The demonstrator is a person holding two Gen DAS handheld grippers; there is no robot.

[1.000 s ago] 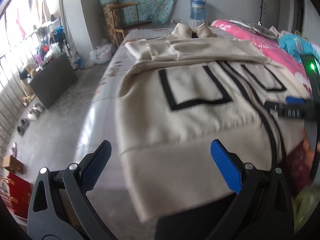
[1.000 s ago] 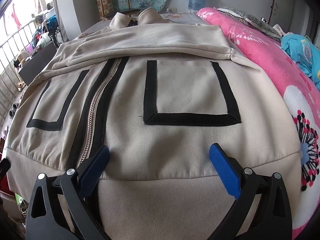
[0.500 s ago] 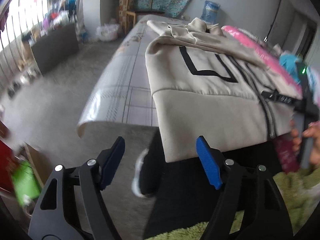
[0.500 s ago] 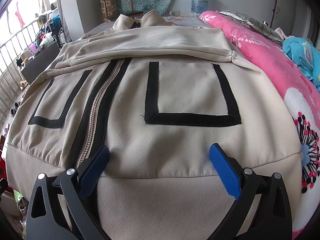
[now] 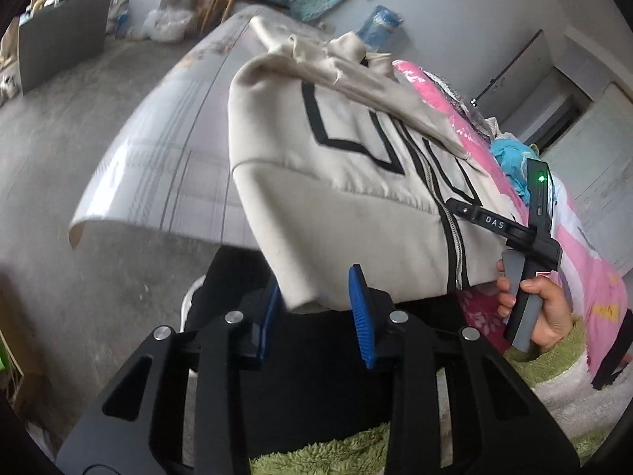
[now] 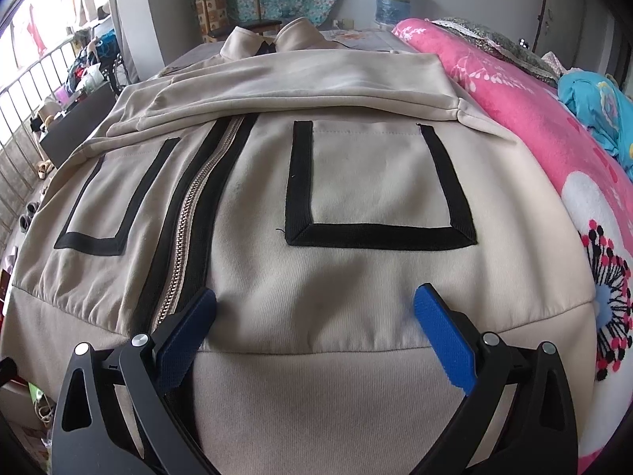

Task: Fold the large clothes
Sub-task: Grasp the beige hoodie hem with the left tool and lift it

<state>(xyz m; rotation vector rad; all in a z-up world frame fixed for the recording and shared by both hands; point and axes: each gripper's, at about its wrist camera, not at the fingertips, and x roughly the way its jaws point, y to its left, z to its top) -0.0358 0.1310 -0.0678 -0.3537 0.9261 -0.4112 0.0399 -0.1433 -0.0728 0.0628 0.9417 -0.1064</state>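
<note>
Left wrist view, cream jacket (image 5: 356, 213) hem corner between closing left tongs (image 5: 316, 308), right tongs (image 6: 316, 316) apart.

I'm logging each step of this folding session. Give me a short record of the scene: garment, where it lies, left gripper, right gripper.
garment: beige zip jacket with black trim, sleeves folded across the chest
where: flat on a bed, hem hanging over the near edge
left gripper: jaws just closing around the hem's corner, cloth between them
right gripper: jaws wide open, over the hem band beside the zip
</note>
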